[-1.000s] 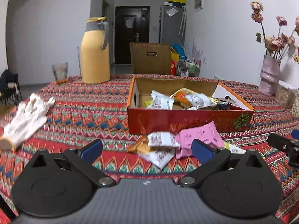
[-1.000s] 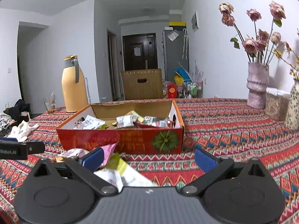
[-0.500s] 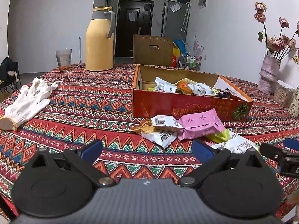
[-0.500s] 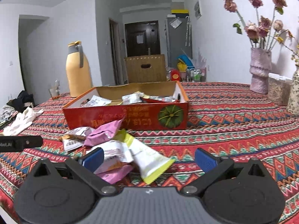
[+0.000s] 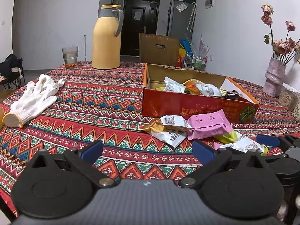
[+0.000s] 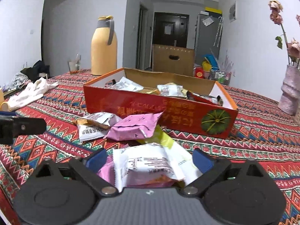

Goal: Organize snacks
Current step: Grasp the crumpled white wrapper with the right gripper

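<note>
Your right gripper (image 6: 150, 159) is closing around a white snack packet (image 6: 148, 165) that lies between its blue pads, which do not yet press it. Your left gripper (image 5: 148, 150) hangs wide open over bare tablecloth (image 5: 105, 108). The other loose packets, including a pink packet (image 6: 136, 125), lie just before the red snack box (image 6: 161, 110).

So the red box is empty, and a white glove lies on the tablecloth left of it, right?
Not quite. The red box already holds several snack packets, as the left wrist view shows. The white glove does lie on the tablecloth left of it.
</note>
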`<state>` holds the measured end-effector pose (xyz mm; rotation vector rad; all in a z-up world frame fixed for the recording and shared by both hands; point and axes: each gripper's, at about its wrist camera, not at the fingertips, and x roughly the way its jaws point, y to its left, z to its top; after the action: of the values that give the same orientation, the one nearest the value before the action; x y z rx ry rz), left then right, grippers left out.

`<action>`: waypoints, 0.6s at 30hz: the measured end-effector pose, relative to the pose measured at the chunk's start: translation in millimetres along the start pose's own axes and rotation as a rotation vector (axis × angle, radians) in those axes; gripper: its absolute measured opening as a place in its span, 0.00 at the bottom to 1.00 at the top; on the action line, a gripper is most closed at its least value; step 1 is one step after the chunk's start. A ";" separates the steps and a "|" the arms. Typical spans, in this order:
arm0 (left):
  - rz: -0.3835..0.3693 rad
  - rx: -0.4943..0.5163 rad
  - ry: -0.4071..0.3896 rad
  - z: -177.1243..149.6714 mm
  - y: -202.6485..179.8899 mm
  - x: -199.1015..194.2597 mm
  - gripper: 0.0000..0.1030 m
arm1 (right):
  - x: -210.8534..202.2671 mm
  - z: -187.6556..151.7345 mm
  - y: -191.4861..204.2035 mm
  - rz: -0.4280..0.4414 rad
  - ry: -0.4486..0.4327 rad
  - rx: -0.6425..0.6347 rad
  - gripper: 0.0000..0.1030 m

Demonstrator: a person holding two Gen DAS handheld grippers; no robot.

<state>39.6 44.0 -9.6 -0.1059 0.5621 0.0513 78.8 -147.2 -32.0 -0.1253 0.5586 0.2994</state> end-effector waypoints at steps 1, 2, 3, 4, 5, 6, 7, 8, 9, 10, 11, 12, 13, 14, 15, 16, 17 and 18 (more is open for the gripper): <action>-0.001 -0.001 0.001 0.0 0.3 0.4 1.00 | 0.4 -0.4 -0.2 0.007 0.002 0.003 0.77; -0.003 -0.001 0.002 -0.1 0.5 0.7 1.00 | 0.8 -1.0 -0.9 0.016 0.006 0.005 0.70; -0.004 0.001 0.004 -0.2 0.1 1.1 1.00 | 1.4 -1.9 -1.3 0.021 0.010 0.005 0.67; -0.005 0.002 0.005 -0.3 -0.6 1.5 1.00 | 1.7 -2.7 -1.4 0.023 0.012 0.003 0.65; -0.009 0.003 0.007 -0.4 -1.1 2.2 1.00 | 1.7 -3.4 -2.2 0.029 0.014 0.003 0.63; -0.010 0.003 0.008 -0.6 -1.5 2.6 1.00 | 1.2 -4.3 -3.5 0.035 0.013 0.006 0.59; -0.010 0.004 0.011 -1.0 -1.9 3.2 1.00 | 0.5 -4.7 -4.2 0.045 0.012 0.011 0.55; -0.011 0.004 0.013 -1.3 -2.3 4.0 1.00 | 0.7 -4.8 -4.9 0.050 0.011 0.014 0.50; -0.012 0.005 0.016 -1.4 -2.6 4.6 1.00 | 0.4 -4.8 -5.6 0.052 0.007 0.018 0.47; -0.012 0.005 0.017 -1.6 -3.0 5.2 1.00 | -0.3 -4.8 -6.2 0.055 0.004 0.023 0.47; -0.011 0.006 0.019 -1.7 -3.6 5.7 1.00 | -1.5 -5.1 -6.5 0.056 -0.002 0.025 0.45; -0.012 0.007 0.020 -1.7 -4.1 6.0 1.00 | -2.6 -5.3 -7.0 0.055 -0.008 0.027 0.44; -0.013 0.008 0.021 -1.6 -4.9 6.2 1.00 | -4.6 -5.5 -7.7 0.053 -0.016 0.033 0.44; -0.015 0.008 0.023 -1.6 -5.4 6.5 1.00 | -7.3 -5.7 -8.9 0.052 -0.028 0.043 0.44; -0.018 0.008 0.027 -1.4 -6.4 7.0 1.00 | -10.0 -5.6 -10.5 0.050 -0.040 0.055 0.44; -0.021 0.007 0.032 -1.4 -7.6 7.9 1.00 | -14.2 -5.6 -13.3 0.047 -0.057 0.074 0.44; -0.026 0.006 0.041 -1.9 -9.7 9.3 1.00 | -20.8 -5.6 -17.5 0.043 -0.083 0.100 0.44; -0.033 0.008 0.049 -2.2 -12.3 11.0 1.00 | -25.5 -5.6 -20.9 0.039 -0.101 0.117 0.44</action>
<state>48.7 31.7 -16.2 -0.1085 0.6089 0.0141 62.0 -174.4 -22.1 0.0135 0.4776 0.3089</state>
